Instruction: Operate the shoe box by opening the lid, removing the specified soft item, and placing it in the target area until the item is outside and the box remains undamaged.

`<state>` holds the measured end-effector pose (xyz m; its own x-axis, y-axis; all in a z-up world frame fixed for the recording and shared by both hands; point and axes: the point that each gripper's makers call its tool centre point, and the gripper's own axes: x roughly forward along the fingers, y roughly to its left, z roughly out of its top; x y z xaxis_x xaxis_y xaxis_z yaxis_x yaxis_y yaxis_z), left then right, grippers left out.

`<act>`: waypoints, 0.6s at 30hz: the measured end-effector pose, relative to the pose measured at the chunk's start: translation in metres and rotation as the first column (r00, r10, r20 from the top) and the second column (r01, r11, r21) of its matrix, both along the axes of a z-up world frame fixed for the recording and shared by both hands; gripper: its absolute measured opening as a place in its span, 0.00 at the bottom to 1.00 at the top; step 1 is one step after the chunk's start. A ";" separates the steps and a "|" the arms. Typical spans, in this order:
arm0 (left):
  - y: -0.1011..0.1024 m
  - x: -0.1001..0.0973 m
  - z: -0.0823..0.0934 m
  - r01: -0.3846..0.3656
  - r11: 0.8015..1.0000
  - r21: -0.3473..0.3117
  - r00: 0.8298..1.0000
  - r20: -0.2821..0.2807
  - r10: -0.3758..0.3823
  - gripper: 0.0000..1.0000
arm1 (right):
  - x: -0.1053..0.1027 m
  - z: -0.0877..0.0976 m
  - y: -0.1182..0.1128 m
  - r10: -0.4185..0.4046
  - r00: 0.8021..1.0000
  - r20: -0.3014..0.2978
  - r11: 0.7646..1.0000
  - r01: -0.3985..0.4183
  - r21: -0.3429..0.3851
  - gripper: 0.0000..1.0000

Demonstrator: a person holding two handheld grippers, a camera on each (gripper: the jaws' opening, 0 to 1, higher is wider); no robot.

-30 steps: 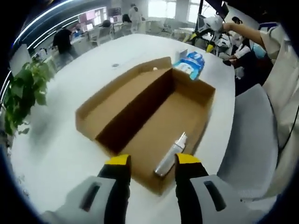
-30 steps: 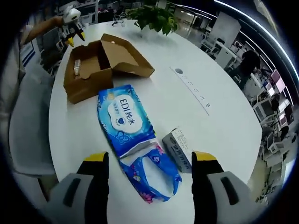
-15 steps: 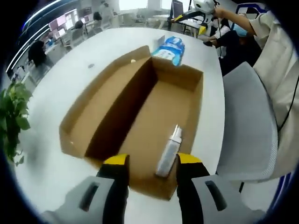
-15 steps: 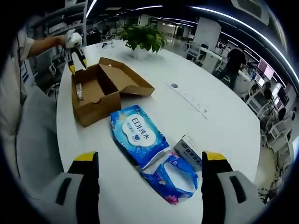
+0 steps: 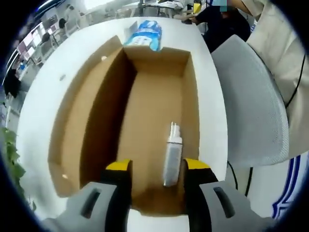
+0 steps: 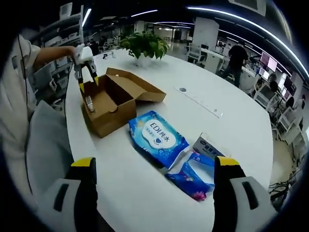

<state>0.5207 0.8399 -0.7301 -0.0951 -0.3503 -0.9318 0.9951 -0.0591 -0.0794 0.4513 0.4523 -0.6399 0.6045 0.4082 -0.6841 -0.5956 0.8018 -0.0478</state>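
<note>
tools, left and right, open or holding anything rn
Left tool: open, empty, over the spray bottle in the box.
Right tool: open, empty.

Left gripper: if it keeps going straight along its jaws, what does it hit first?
Probably the spray bottle lying on the floor of the open box, just ahead of the left gripper and nearer its right jaw; depth is unclear.

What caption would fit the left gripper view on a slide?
Open left tool poised over an open box, its tips either side of a bottle lying inside.
</note>
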 end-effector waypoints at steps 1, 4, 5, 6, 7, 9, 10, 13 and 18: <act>0.000 0.000 -0.002 0.011 1.000 0.012 1.000 -0.001 -0.011 0.41 | -0.001 0.000 0.000 -0.003 1.000 0.001 1.000 0.003 0.002 0.96; 0.000 0.005 -0.012 0.038 0.998 0.040 0.999 0.001 -0.038 0.41 | -0.006 0.001 0.002 -0.031 0.999 0.010 0.999 0.031 0.027 0.96; -0.001 0.005 -0.013 0.045 0.998 0.043 0.999 -0.002 -0.045 0.41 | -0.008 0.000 0.003 -0.036 0.999 0.009 0.999 0.036 0.032 0.96; -0.001 0.005 -0.014 0.051 0.998 0.044 0.999 -0.004 -0.051 0.41 | -0.011 -0.001 0.004 -0.041 0.999 0.007 0.999 0.041 0.035 0.96; -0.002 0.005 -0.015 0.059 0.997 0.047 0.998 -0.009 -0.058 0.41 | -0.012 -0.002 0.004 -0.044 0.999 0.005 0.998 0.044 0.036 0.96; -0.002 0.006 -0.018 0.074 0.996 0.055 0.997 -0.017 -0.073 0.41 | -0.016 -0.003 0.005 -0.053 0.999 0.002 0.998 0.053 0.043 0.96; -0.001 0.006 -0.019 0.082 0.995 0.059 0.996 -0.022 -0.081 0.41 | -0.017 -0.004 0.005 -0.057 0.998 0.003 0.997 0.057 0.046 0.96; 0.000 0.002 -0.023 0.120 0.990 0.077 0.992 -0.047 -0.116 0.43 | -0.019 -0.001 0.004 -0.079 0.997 0.020 0.995 0.078 0.055 0.96; 0.001 0.002 -0.033 0.155 0.982 0.110 0.986 -0.072 -0.147 0.43 | -0.023 0.000 0.004 -0.095 0.995 0.025 0.994 0.094 0.065 0.96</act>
<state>0.5222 0.8408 -0.7626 -0.1991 -0.2186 -0.9553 0.9681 -0.1952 -0.1571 0.4283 0.4559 -0.6399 0.6611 0.3903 -0.6408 -0.5162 0.8564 -0.0110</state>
